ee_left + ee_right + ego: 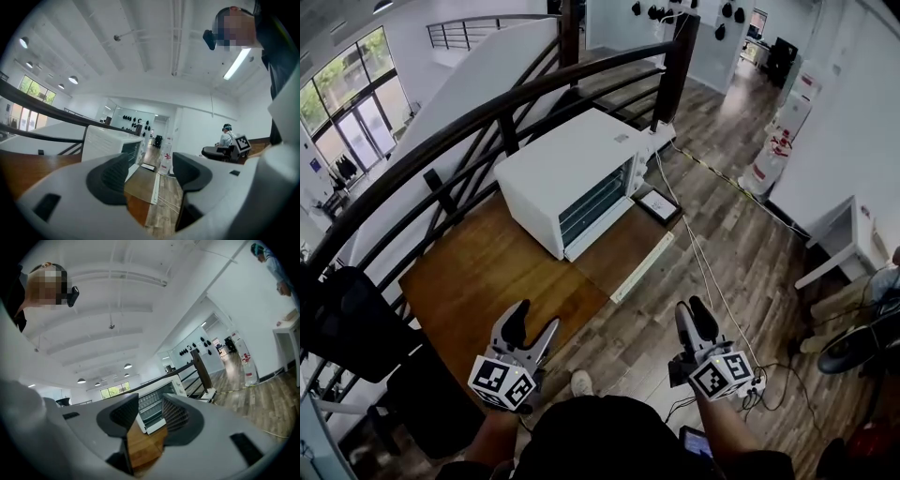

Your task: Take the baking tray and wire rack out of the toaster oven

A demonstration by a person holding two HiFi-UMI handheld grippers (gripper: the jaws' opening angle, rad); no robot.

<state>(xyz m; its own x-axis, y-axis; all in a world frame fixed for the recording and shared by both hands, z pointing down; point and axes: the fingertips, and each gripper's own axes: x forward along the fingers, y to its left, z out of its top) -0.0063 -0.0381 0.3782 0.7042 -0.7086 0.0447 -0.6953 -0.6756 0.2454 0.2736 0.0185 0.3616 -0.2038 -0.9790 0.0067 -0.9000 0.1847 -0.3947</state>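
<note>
Holding the left tongs (534, 319) level and wide open, with nothing between the pads, at the near edge of the wooden worktop (487, 281) and well short of the toaster oven (572, 178). Holding the right tongs (694, 314) level too, parted by a narrower gap and likewise empty, above the plank floor (741, 272), well short of the toaster oven and off to its right.

Looking along the left tongs: only worktop edge and floor in the gap, toaster oven ahead and to the left. Looking along the right tongs: bare wood in the gap, toaster oven's front straight beyond.

Standing white and boxy on the far part of the worktop, with the glass door shut and facing both tongs. Showing thin horizontal bars behind that glass. Cannot tell wire rack from baking tray at this range, both inside if anywhere.

Lying just right of the toaster oven: a small black-framed panel (658, 204). Trailing from that side across the floor toward the right tongs: pale cables (698, 253).

Curving behind the toaster oven: a dark railing (534, 94).
</note>
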